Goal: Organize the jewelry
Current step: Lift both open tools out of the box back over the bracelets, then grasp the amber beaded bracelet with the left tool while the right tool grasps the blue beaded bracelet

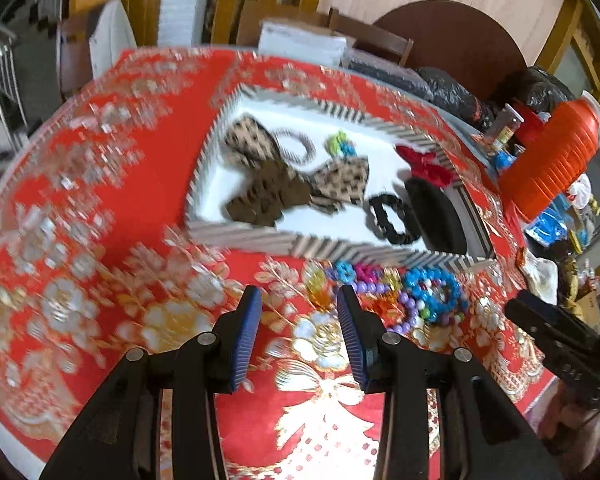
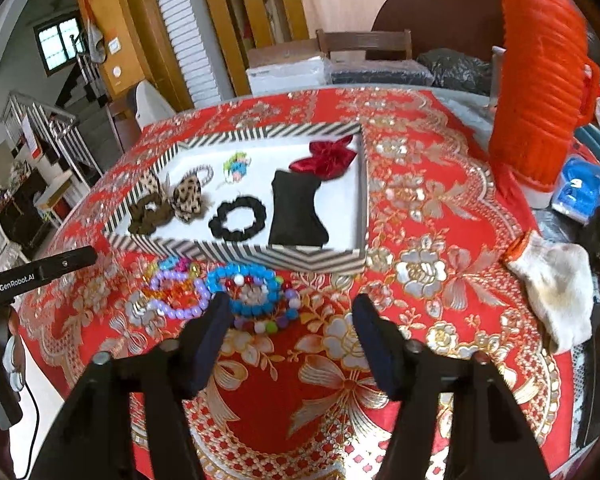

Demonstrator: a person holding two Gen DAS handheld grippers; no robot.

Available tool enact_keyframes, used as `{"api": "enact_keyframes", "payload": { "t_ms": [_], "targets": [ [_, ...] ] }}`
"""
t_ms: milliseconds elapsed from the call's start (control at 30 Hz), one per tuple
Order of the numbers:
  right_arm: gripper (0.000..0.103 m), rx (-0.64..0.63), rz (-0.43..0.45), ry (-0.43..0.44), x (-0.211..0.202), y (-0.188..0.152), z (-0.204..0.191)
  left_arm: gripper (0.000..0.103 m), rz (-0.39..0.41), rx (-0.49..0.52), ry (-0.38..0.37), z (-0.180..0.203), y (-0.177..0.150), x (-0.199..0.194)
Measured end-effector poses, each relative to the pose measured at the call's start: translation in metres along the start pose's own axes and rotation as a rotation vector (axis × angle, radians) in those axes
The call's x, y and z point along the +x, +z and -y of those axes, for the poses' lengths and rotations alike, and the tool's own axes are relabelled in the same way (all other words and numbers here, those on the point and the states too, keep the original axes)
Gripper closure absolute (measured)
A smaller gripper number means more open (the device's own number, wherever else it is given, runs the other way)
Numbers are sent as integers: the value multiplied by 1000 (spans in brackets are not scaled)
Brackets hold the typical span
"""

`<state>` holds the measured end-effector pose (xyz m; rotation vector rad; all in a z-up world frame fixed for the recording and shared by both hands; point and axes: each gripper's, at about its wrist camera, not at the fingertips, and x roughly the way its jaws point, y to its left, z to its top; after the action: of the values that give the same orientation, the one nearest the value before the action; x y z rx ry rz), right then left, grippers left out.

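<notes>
Both your grippers are spread wide, holding nothing, above the red tablecloth (image 2: 440, 216).
The bead bracelets (image 2: 236, 288) lie on the cloth just in front of the striped tray (image 2: 236, 250), by your right gripper (image 2: 292, 320); your left gripper (image 1: 298, 308) hangs just beside them. An orange lantern (image 2: 540, 80) and a white glove (image 2: 556, 288) are at right.

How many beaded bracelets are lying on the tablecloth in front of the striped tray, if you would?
2 clearly: a blue beaded bracelet beside the right gripper, and a purple beaded bracelet left of it. Smaller bead pieces tangled there may be more.
</notes>
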<state>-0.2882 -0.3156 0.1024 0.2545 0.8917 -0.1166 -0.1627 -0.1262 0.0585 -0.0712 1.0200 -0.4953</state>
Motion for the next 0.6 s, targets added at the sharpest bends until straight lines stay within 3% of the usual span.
{"api": "enact_keyframes", "payload": {
  "t_ms": [200,467,600],
  "targets": [
    [57,-33,-43,20,28,3,-4,61,-56,-22,-66,1,0,25],
    [58,-73,-83,45,64,12,-13,61,-86,-17,-32,2,9,52],
    [73,-69,-88,53,75,16,-11,61,-66,26,-19,9,11,57]
  ]
}}
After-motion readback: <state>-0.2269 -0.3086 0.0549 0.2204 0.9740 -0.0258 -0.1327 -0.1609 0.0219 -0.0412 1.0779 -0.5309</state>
